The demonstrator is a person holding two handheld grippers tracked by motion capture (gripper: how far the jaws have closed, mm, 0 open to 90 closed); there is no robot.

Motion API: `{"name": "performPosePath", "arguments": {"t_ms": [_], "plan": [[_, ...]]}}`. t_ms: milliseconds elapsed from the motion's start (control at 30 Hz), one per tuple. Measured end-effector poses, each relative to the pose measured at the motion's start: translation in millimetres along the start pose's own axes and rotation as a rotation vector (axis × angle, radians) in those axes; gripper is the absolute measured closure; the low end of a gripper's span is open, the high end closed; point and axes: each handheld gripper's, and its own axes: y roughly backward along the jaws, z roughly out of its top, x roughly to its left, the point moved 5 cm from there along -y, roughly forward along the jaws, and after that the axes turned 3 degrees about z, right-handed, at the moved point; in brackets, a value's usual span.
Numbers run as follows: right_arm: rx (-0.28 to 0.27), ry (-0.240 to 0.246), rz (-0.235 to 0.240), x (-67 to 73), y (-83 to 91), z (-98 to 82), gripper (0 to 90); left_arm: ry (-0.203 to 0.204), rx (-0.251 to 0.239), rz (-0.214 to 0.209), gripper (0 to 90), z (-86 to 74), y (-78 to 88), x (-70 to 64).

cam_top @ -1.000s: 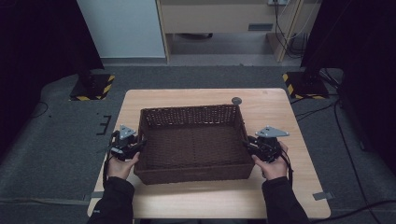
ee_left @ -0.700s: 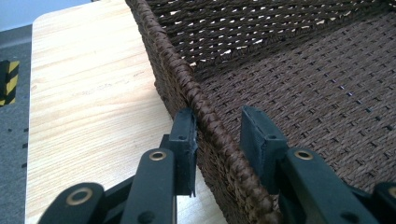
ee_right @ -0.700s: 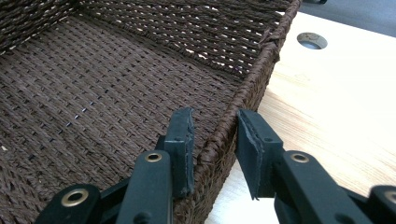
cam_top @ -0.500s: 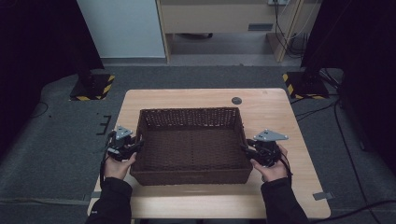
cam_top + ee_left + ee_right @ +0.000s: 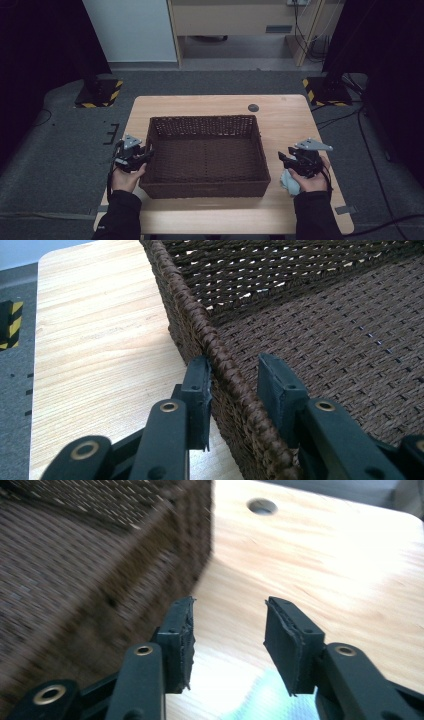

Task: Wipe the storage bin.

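A brown wicker basket (image 5: pixel 205 189) with nothing in it stands in the middle of the wooden table (image 5: pixel 295 120). My left gripper (image 5: pixel 145 156) straddles the rim of its left wall (image 5: pixel 185 305), one jaw outside and one inside, with the pads against the weave. My right gripper (image 5: pixel 282 157) hangs over bare table to the right of the basket, apart from its right wall (image 5: pixel 100 570). Its jaws have just been opening and stand open (image 5: pixel 229 625) with nothing between them.
A pale crumpled cloth (image 5: pixel 289 181) lies on the table under the right hand. A round dark hole (image 5: pixel 253 107) sits in the tabletop behind the basket. Stands with yellow-black bases (image 5: pixel 97 94) flank the table on the floor.
My right gripper let go of the basket's right wall, opened and drew away to the right. The basket slid slightly to the left, with the left gripper still on its rim.
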Motion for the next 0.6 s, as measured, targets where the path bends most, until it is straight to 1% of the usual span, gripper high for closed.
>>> {"name": "performPosePath", "arguments": {"t_ms": [67,167,200,267,333,467,567,600], "plan": [[0.014,-0.007,-0.025,-7.2,1.0,-8.0,52.5,0.000,0.000,0.000,65.5,0.0,0.0,0.1],[0.025,-0.018,-0.037,-13.0,1.8,-16.1,50.7,0.003,-0.001,-0.002,65.4,-0.1,0.0,0.2],[0.034,-0.017,-0.033,-14.0,1.8,-19.0,50.1,0.003,-0.001,-0.002,65.4,-0.1,0.0,0.2],[0.047,-0.025,-0.041,-16.3,0.8,-25.6,49.7,0.002,0.000,-0.003,65.4,-0.1,0.0,0.3],[0.057,-0.022,-0.045,-19.7,0.4,-32.6,48.8,0.003,0.000,-0.002,65.4,-0.1,0.0,0.3],[0.079,-0.046,-0.047,-27.0,1.5,-49.9,48.7,0.004,-0.001,-0.001,65.4,-0.2,0.0,0.2],[0.099,-0.073,-0.046,-30.7,1.0,-60.5,49.1,0.001,0.001,-0.001,65.4,0.0,0.0,0.2],[0.108,-0.072,-0.046,-31.8,0.3,-62.7,49.1,0.002,0.001,0.000,65.4,0.0,0.0,0.1]]}}
